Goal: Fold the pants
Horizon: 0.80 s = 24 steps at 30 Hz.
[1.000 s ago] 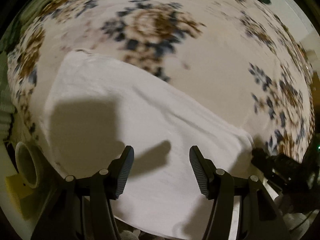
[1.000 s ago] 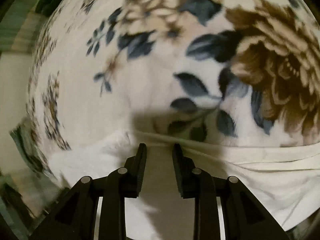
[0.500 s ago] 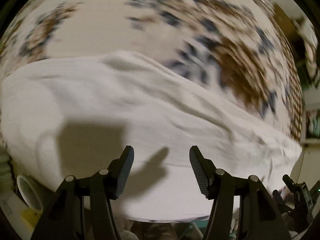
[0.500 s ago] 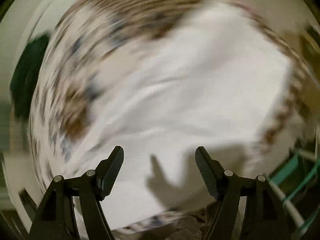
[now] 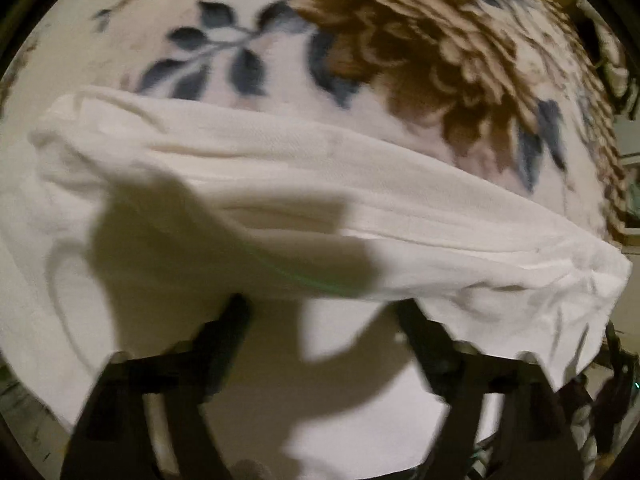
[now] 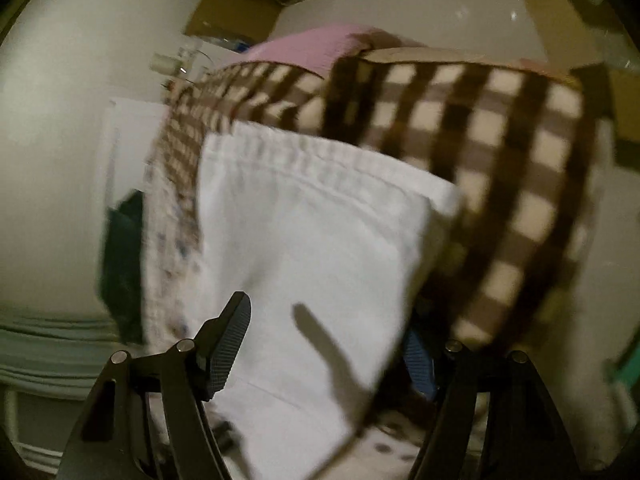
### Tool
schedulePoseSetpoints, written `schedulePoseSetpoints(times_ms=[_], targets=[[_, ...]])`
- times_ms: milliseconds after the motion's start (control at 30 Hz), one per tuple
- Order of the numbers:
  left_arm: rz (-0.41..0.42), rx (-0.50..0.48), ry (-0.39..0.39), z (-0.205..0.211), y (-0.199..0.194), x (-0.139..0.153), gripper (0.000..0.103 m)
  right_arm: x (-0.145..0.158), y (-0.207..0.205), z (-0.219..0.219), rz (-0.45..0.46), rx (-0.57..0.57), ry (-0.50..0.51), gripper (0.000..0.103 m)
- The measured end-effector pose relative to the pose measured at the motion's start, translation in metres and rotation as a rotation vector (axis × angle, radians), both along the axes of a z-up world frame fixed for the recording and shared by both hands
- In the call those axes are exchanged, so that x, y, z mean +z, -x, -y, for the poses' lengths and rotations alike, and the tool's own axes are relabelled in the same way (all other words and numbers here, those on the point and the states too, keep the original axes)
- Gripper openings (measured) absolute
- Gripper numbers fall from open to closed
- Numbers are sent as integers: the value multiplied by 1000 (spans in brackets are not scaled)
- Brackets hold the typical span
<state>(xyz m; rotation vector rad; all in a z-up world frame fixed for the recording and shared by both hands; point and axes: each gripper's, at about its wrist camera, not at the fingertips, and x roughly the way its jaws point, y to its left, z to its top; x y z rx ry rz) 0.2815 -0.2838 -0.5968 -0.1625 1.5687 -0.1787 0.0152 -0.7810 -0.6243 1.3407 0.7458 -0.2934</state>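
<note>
The white pants (image 5: 256, 184) lie folded on a floral blanket (image 5: 400, 60). In the left wrist view their thick folded edge runs left to right. My left gripper (image 5: 320, 320) is open, its fingers low over the near part of the pants, tips partly hidden by a fold. In the right wrist view the pants (image 6: 312, 232) show their gathered waistband at the far end. My right gripper (image 6: 324, 340) is open and empty, its fingers spread just above the near end of the pants.
A brown checked blanket (image 6: 480, 152) lies to the right of the pants, with a pink cloth (image 6: 304, 46) beyond it. A dark green cloth (image 6: 124, 260) hangs at the bed's left. Cardboard boxes (image 6: 232, 16) stand on the floor behind.
My right gripper opened, let go of the pants edge and swung round to face the waistband end. My left gripper stayed open and moved closer and lower over the pants.
</note>
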Motion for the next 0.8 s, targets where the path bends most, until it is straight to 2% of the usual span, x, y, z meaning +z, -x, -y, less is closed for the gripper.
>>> schedulePoseSetpoints(times_ms=[33,133,200,233,267,367,467,567,667,800], targets=[[3,-11,23,4,-1,-3,103,-4,-1,4,24,-13,-21,73],[4,-14,-50,11,2,-8,103,-14,-5,13,101,-48,-77,71],[-1,-5,-78,18,3,-9,103,-19,-7,19,116,-56,-100,47],[-4,2,-93,18,3,-9,103,-22,-7,22,92,-55,-103,21],[-5,3,-102,20,4,-10,103,-23,-4,25,81,-55,-98,14],[-12,-7,-117,21,6,-7,103,-13,-5,21,57,-57,-57,11],[-14,-8,-118,25,5,3,103,15,-12,10,28,-50,6,10],[25,-2,-147,24,8,19,103,53,-17,-1,-13,-13,92,9],[57,33,-113,9,15,46,103,96,-27,-25,-43,54,204,9],[95,67,-71,-20,24,78,103,155,-50,-82,-44,165,323,9]])
